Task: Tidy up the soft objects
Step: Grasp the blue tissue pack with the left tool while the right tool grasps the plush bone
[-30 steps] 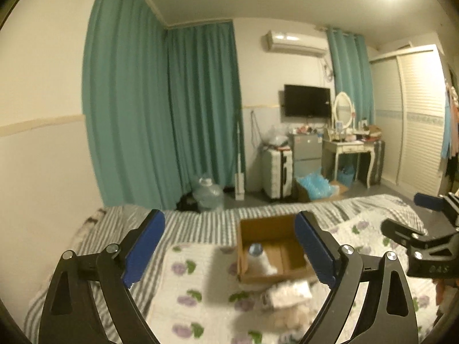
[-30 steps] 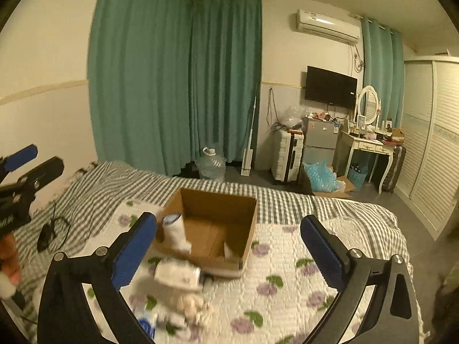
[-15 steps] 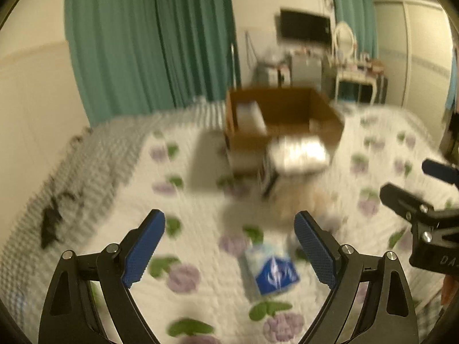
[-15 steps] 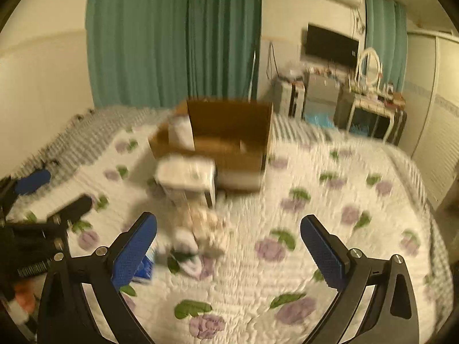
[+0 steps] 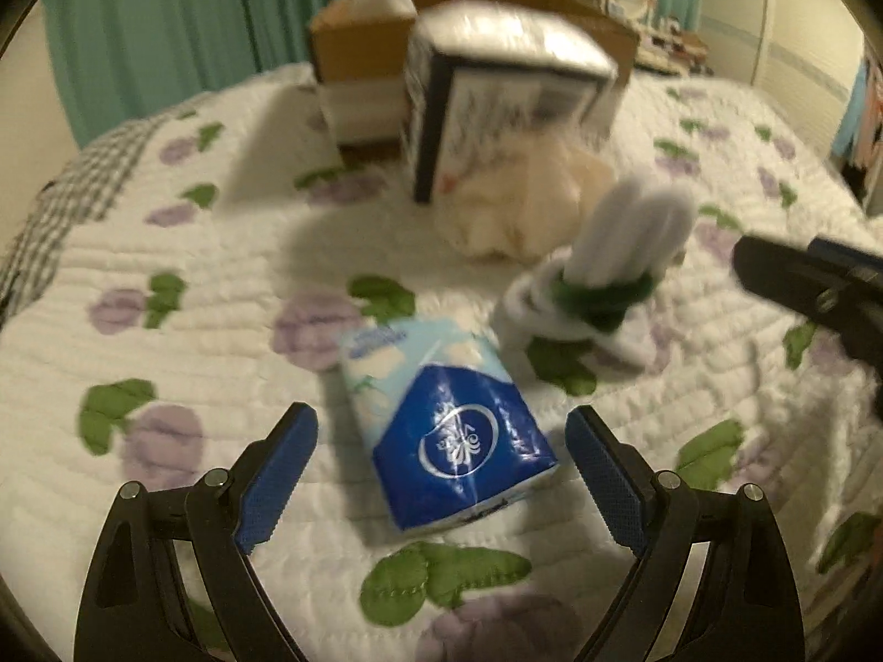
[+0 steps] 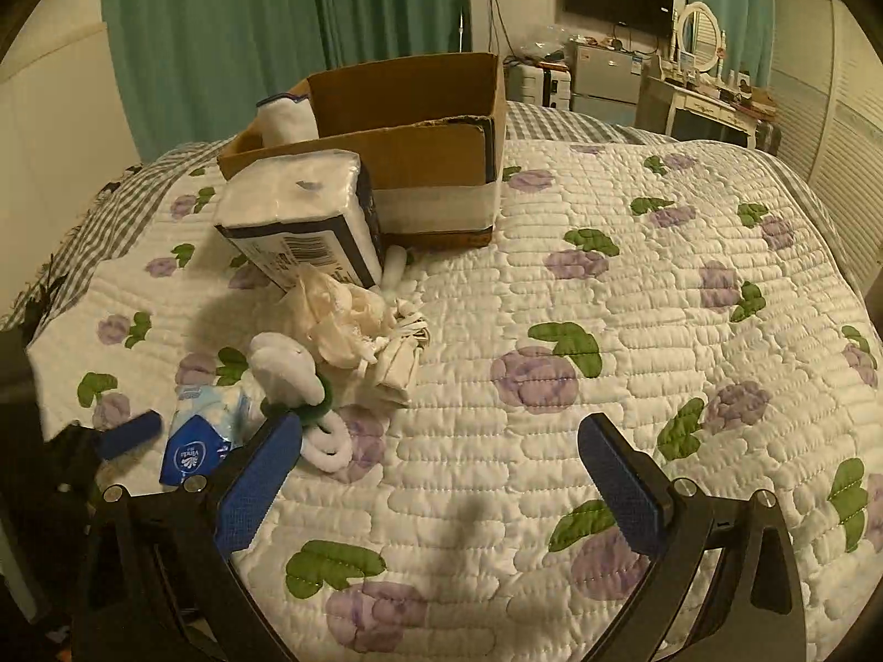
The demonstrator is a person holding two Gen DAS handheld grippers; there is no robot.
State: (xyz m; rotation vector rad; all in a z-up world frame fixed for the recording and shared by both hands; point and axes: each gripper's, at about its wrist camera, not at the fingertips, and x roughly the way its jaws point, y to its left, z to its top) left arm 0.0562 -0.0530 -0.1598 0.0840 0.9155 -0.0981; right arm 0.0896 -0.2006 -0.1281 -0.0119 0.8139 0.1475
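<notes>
A blue tissue pack (image 5: 447, 430) lies on the quilt between the fingers of my open left gripper (image 5: 441, 463); it also shows in the right wrist view (image 6: 201, 441). Behind it lie a white and green plush (image 5: 601, 270), a cream cloth bundle (image 5: 513, 204) and a wrapped paper pack (image 5: 496, 110) leaning by the cardboard box (image 6: 419, 154). A white roll (image 6: 287, 118) stands in the box. My right gripper (image 6: 441, 485) is open and empty over bare quilt, right of the pile.
The bed has a white floral quilt (image 6: 607, 303) over a grey checked sheet (image 6: 99, 220). Teal curtains (image 6: 248, 27), a dresser (image 6: 706, 99) and a wardrobe stand beyond the bed. The left gripper shows at the right wrist view's left edge (image 6: 121, 430).
Both grippers have dropped down toward the quilt. My left gripper has closed in on the blue tissue pack, which now lies between its fingers. Both stay open.
</notes>
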